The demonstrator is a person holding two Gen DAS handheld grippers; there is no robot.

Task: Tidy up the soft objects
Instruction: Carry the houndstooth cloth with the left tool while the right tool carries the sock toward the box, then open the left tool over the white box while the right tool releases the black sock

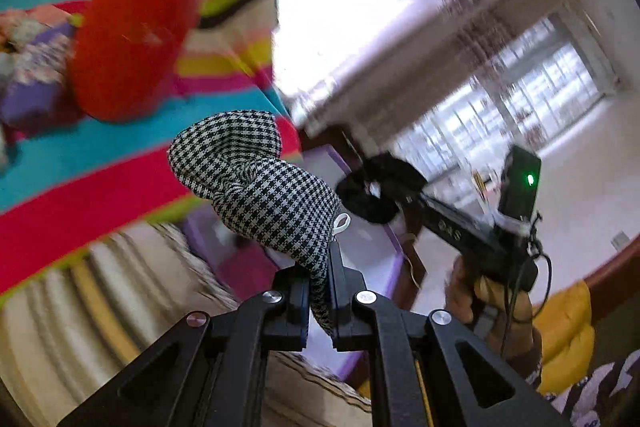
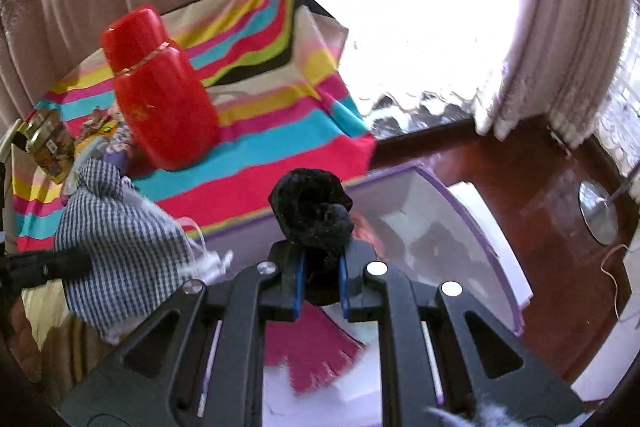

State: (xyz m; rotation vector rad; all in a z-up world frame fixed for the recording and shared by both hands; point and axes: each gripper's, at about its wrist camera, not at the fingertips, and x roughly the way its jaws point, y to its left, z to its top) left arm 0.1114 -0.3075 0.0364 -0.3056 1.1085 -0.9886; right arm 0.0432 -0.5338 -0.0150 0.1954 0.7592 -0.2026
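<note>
Both grippers: the left gripper [image 1: 319, 301] clamped a black-and-white houndstooth fabric pouch [image 1: 256, 183]; the right gripper [image 2: 321, 285] pinched a black fuzzy scrunchie [image 2: 310, 213].
Bin: the white purple-rimmed open box [image 2: 460, 211] lay directly below the right gripper, nearer it.

Black left gripper [image 1: 319, 301] with blue-edged finger pads and silver screws; right gripper [image 1: 384, 183] shows a green light.

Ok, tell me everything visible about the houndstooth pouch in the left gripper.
The houndstooth pouch is soft woven fabric in a black-and-white check, puffed and folded over. White drawstring loops show at its edge. The left gripper pinches its lower part between both fingers, holding it in the air near the striped cloth. Nothing else touches it.
</note>
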